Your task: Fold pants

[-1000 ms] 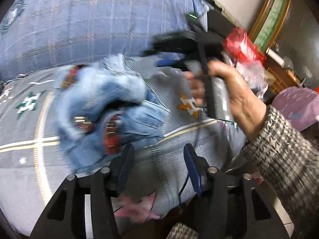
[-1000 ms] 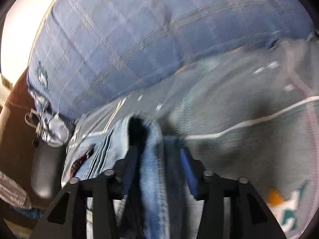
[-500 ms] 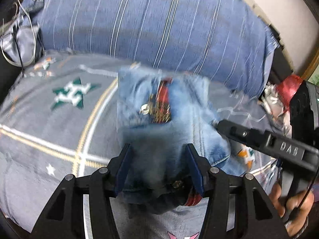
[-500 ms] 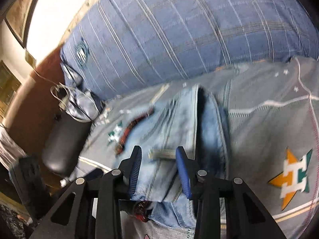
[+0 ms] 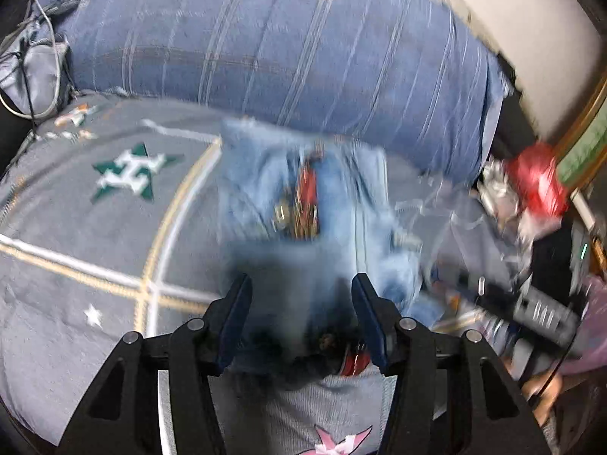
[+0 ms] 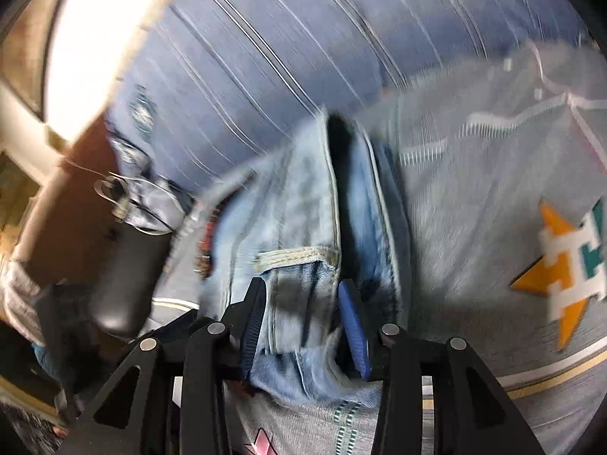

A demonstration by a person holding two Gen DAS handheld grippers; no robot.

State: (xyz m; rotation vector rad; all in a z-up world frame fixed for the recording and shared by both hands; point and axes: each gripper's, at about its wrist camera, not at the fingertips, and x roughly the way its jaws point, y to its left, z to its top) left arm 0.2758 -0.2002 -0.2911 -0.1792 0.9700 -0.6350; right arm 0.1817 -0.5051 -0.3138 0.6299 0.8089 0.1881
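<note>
Left wrist view first: the left gripper (image 5: 301, 316) points down at a bundle of light blue jeans (image 5: 303, 197) lying on a grey bedspread (image 5: 76, 250) printed with star emblems and gold and white lines. The near, shadowed edge of the denim sits between the two blue pads, which stand a fair way apart; the picture is too blurred to tell whether the pads press on the cloth or merely straddle it. A red and gold patch shows on the upper face of the jeans. Behind them runs a big blue striped pillow (image 5: 284, 45), its lower edge just beyond the far end of the denim. Off to the right edge there is a red crinkled bag (image 5: 538, 182) among clutter, and lower right the dark body of the other tool with a bit of the person's hand (image 5: 542, 390) beneath it. Right wrist view next: the right gripper (image 6: 303, 322) has the folded jeans (image 6: 296, 208) between its blue pads, a pocket seam and doubled edge running up from the fingers; its jaws have just been opening a little, and the cloth fills the gap, though blur keeps me from saying that it is clamped. The denim lies on the same grey bedspread (image 6: 474, 227), with an orange and teal star to the right, and the blue striped pillow (image 6: 322, 38) rises behind.
</note>
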